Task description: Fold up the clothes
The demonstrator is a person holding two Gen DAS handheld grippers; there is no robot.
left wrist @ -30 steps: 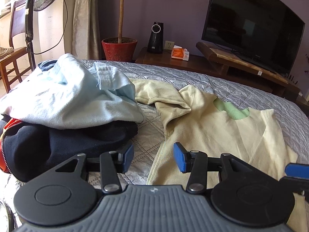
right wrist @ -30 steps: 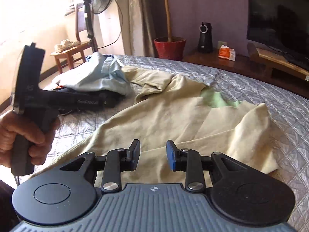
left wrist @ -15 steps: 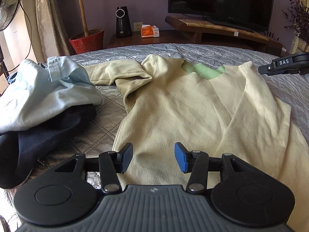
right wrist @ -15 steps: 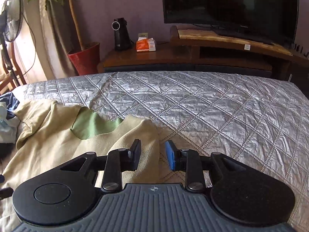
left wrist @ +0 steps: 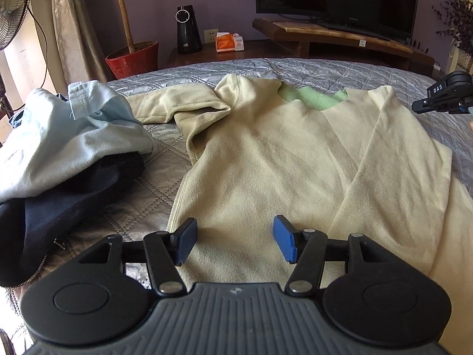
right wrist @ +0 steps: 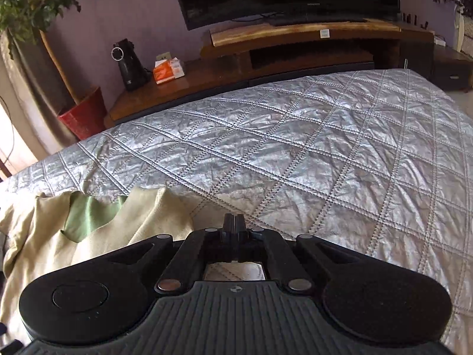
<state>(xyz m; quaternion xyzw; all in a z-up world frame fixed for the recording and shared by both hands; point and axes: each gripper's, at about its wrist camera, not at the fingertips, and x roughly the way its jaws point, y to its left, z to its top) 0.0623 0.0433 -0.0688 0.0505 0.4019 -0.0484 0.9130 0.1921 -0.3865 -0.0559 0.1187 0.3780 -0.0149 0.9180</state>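
Observation:
A pale yellow long-sleeved top (left wrist: 289, 159) with a green inner collar (left wrist: 313, 99) lies flat on the grey quilted bed (left wrist: 325, 71). Its right sleeve is folded across the chest and its left sleeve is bunched toward the pile. My left gripper (left wrist: 233, 244) hovers open over the top's lower left part, with its blue pads (left wrist: 285, 242) apart and nothing between them. The right gripper (right wrist: 234, 222) is shut just right of the top's shoulder (right wrist: 153, 210), over bare quilt (right wrist: 295, 153). I see no cloth between its fingers. The left wrist view shows the right gripper's body (left wrist: 443, 97) at the right edge.
A pile of clothes sits left of the top: a light blue garment (left wrist: 68, 136) over a dark navy one (left wrist: 59, 207). Beyond the bed stand a red plant pot (left wrist: 133, 59), a black device (left wrist: 187, 31), an orange box (left wrist: 229, 41), a TV on a wooden stand (left wrist: 334, 34) and a fan (left wrist: 11, 6).
The right gripper has gone from open to shut and shifted right off the top's shoulder. My left gripper's view has crept a little closer over the top.

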